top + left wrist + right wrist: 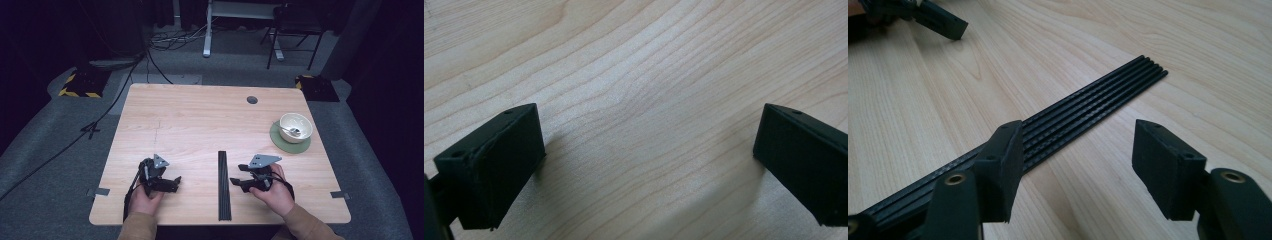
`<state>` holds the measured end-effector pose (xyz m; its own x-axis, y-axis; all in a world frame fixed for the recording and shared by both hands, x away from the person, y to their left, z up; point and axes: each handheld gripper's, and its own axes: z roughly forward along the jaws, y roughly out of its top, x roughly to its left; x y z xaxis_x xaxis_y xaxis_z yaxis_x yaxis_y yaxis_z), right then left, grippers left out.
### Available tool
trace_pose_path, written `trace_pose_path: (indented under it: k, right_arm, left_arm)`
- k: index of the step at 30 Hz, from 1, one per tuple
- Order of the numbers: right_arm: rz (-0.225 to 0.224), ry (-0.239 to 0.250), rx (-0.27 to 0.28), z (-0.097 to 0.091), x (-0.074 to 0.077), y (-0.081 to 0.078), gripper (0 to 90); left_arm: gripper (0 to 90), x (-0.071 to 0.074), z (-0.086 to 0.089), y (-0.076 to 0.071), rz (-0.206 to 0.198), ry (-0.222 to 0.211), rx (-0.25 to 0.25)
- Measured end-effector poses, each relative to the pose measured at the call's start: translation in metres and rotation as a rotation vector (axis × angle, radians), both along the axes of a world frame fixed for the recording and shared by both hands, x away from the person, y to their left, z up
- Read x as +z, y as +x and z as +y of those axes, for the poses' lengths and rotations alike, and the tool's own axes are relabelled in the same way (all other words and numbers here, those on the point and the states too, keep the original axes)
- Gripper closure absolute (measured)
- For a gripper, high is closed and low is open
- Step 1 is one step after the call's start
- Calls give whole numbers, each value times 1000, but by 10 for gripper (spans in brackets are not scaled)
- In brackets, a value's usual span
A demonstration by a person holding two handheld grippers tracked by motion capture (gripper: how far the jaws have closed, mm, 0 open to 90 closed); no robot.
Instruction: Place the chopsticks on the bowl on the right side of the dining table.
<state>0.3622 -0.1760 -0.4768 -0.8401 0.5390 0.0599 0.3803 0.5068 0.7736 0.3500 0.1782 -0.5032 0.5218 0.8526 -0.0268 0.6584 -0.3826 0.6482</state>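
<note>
Hovered with right claw (pixel 1075 167) wide and empty beside the black strip (pixel 1088 102), which lay just left of it, apparently approaching; left claw (pixel 644 165) wide, idle; next, centring needed.

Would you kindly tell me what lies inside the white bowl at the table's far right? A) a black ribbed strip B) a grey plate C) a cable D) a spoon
D: in the high view a spoon rests inside the white bowl, which sits on a green coaster.
</note>
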Motion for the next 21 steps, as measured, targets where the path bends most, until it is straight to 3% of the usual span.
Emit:
trace_pose_path:
  k: [14, 21]
  right_arm:
    - [-10, -63, 2, 15, -18, -7, 321]
    - [1, -63, 5, 15, -20, -7, 315]
  left_arm:
    - [3, -1, 0, 1, -11, -1, 2]
    - [3, -1, 0, 1, -12, 0, 3]
